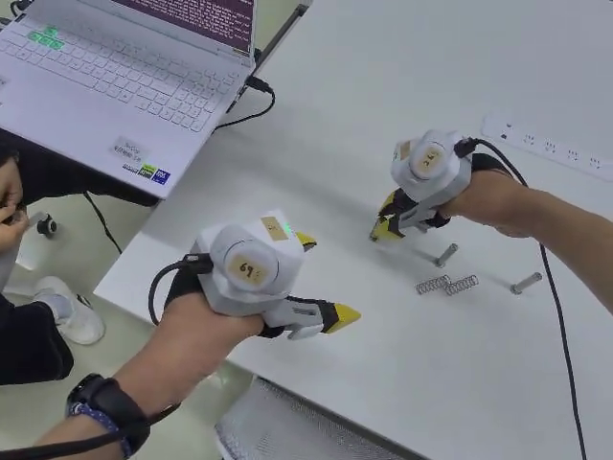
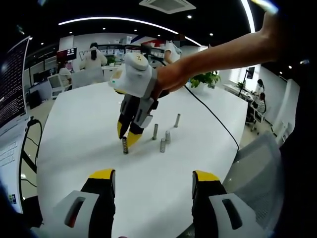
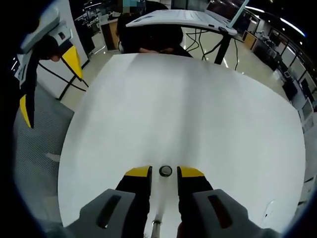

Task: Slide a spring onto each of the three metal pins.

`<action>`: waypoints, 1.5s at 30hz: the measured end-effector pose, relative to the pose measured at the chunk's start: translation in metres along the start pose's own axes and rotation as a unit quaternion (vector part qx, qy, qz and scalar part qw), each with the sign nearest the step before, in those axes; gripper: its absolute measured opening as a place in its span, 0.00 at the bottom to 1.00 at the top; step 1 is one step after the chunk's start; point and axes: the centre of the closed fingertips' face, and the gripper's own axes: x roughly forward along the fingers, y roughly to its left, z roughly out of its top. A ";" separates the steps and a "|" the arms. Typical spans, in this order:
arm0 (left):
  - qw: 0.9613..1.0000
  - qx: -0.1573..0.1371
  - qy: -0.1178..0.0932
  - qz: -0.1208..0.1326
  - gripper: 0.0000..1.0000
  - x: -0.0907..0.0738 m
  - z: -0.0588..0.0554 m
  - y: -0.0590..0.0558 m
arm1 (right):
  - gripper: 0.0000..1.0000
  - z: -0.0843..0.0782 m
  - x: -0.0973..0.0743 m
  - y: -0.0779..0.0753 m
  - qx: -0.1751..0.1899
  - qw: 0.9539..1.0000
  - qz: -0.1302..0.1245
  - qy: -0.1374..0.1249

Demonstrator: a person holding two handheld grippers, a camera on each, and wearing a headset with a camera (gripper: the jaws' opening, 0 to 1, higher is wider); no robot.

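A laptop [image 1: 124, 86] lies open at the upper left of the head view, on a corner of the white table [image 1: 383, 77]. Lower down, left of centre, the left gripper [image 1: 325, 278] is held over the table's near edge with its yellow-tipped jaws spread wide. Its own view shows the same broad gap along the bottom of the frame. Right of centre, the right gripper [image 1: 384, 218] points down with its tips at the table top. Just below and to the right of it a pin [image 1: 445, 254] lies on its side. Next come a spring [image 1: 433, 285] and a second spring [image 1: 462, 283], side by side and nearly touching, and further right a second pin [image 1: 526, 283]. A power strip [image 1: 551, 147] runs along the upper right.

In the left gripper view, left of centre, a short upright piece [image 2: 125, 146] that looks coiled stands on the table right under the right gripper's tips. In the right gripper view the jaws are drawn close together, and a small metal ring [image 3: 165, 171] shows in the narrow gap. I cannot tell whether the pads press it.
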 end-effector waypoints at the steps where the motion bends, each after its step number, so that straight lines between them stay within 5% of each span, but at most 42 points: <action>1: 1.000 0.000 -0.001 -0.001 0.58 0.000 0.000 -0.001 | 0.20 0.002 -0.003 -0.001 0.011 1.000 -0.002 -0.010; 11: 1.000 0.000 -0.006 0.001 0.59 -0.001 0.003 -0.001 | 0.23 0.005 -0.025 -0.006 0.038 0.998 -0.026 -0.038; 23: 1.000 0.005 -0.010 -0.001 0.59 -0.003 0.007 -0.006 | 0.28 -0.001 -0.059 -0.005 0.095 0.988 -0.072 -0.093; 45: 1.000 0.005 -0.015 -0.001 0.59 -0.006 0.012 -0.013 | 0.35 -0.038 -0.110 0.015 0.189 0.956 -0.151 -0.164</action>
